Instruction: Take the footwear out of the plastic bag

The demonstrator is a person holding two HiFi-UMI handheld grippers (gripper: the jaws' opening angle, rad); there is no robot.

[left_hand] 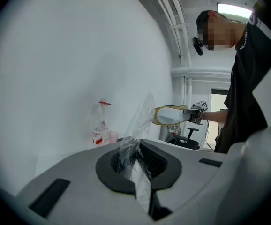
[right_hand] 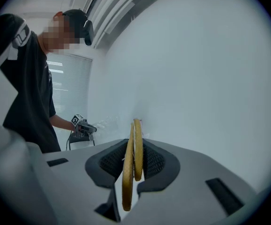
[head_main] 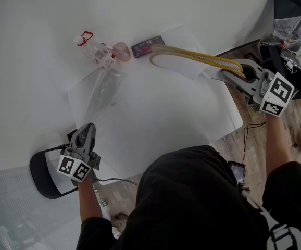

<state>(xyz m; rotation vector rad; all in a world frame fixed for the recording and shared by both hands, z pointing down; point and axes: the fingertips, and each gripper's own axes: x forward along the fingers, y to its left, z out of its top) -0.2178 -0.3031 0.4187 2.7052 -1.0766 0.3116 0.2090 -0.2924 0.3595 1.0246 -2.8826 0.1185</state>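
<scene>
A flat slipper (head_main: 192, 59) with a white sole and yellow woven edging hangs level over the table's far right. My right gripper (head_main: 242, 71) is shut on its heel end; the yellow edge (right_hand: 131, 158) stands upright between the pads. A clear plastic bag (head_main: 102, 90) stretches across the table's left side, its near end pinched in my left gripper (head_main: 85, 130), which is shut on the crumpled film (left_hand: 128, 149). In the left gripper view the bag's far end rises close to the slipper's toe (left_hand: 161, 115); I cannot tell whether they touch.
At the table's far side stand a clear bottle with a red tag (head_main: 95, 48), a small pink object (head_main: 122, 51) and a dark flat device (head_main: 148, 46). White sheets (head_main: 155, 119) cover the tabletop. A black chair (head_main: 42, 173) sits near left, a bag-laden chair (head_main: 291, 20) far right.
</scene>
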